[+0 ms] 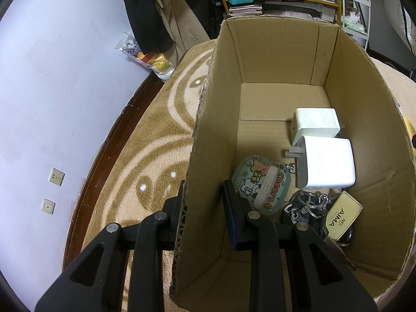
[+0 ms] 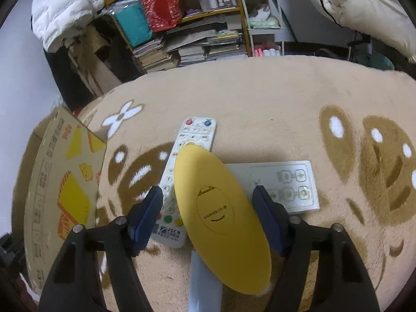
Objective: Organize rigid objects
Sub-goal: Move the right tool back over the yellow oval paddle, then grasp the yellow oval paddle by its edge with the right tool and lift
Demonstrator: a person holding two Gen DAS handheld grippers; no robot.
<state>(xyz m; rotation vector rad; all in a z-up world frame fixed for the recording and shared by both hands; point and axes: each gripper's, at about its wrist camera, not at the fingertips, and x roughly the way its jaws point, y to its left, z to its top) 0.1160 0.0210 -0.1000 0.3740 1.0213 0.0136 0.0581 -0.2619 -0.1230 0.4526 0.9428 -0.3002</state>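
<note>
Blanket (image 2: 260,98): R tool (image 2: 208,217) open round yellow remote (image 2: 221,213).

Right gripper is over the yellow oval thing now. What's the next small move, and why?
Probably close the right gripper on the yellow oval object: its fingers stand open either side of it, not touching. The left gripper straddles the cardboard box wall, so the box looks steadied for a drop.
</note>
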